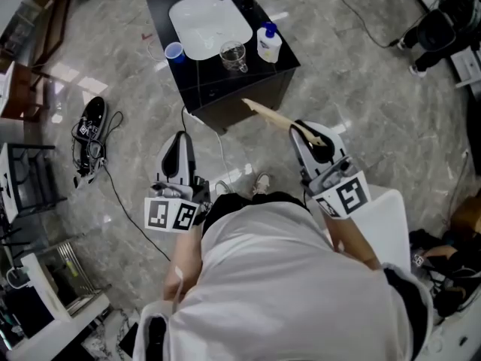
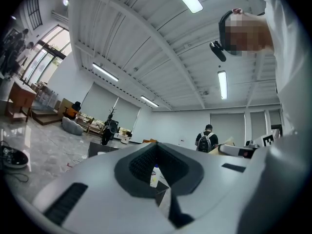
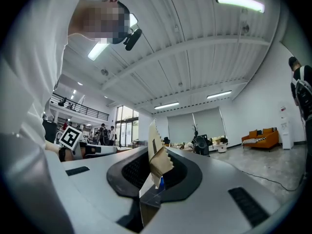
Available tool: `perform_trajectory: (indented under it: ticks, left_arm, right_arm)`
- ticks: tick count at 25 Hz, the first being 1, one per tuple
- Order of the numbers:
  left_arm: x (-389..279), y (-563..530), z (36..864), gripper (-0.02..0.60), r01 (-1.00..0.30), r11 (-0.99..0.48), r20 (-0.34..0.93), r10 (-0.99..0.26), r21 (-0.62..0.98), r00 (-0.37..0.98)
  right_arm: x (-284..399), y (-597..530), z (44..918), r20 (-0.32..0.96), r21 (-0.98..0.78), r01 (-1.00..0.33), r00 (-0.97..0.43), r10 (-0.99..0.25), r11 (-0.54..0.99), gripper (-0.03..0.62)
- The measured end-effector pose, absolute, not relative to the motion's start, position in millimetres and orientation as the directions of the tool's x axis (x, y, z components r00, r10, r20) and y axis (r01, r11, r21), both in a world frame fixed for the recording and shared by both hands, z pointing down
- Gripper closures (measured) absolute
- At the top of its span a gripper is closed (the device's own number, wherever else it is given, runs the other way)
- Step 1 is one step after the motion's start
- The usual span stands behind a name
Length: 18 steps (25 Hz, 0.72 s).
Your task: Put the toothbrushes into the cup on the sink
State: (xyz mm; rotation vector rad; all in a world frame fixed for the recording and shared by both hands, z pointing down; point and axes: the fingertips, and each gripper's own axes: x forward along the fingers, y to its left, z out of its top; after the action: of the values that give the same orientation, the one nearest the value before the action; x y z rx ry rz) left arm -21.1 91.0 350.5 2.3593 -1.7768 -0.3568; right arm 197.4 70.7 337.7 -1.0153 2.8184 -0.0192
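A white sink point(image 1: 209, 22) sits in a black cabinet point(image 1: 248, 89) ahead of me. On its front edge stand a clear glass cup point(image 1: 234, 55) and a small blue cup point(image 1: 173, 51). My right gripper point(image 1: 307, 132) is shut on a toothbrush in a tan paper wrapper point(image 1: 272, 115), whose free end points at the cabinet's front corner. In the right gripper view the wrapper's serrated end point(image 3: 157, 155) sticks up between the jaws of the right gripper point(image 3: 155, 182). My left gripper point(image 1: 179, 140) hangs lower left of the cabinet, and the left gripper point(image 2: 158, 172) is shut with nothing in it.
A white bottle with a blue cap point(image 1: 268, 43) stands on the cabinet's right side. Black shoes point(image 1: 92, 130) and cables lie on the marble floor at left. A white seat point(image 1: 394, 216) is at my right, shelving point(image 1: 30, 179) at far left.
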Motion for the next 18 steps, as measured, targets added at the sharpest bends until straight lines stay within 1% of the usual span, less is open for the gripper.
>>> perform_trajectory:
  ticks: [10,18]
  left_arm:
    - [-20.3,78.2,359.4,0.578,-0.921,-0.283,-0.082,-0.959,0.268,0.271]
    - [-49.4,49.2,360.7,0.578,-0.902,-0.324,-0.105,-0.946,0.286,0.306]
  right_arm:
    - [196.6,63.7,340.3,-0.135,-0.073,-0.634,-0.758,-0.638,0.770,0.534]
    - [167.8,49.9,340.5,-0.126,-0.078,-0.662,-0.736,-0.666,0.746,0.534]
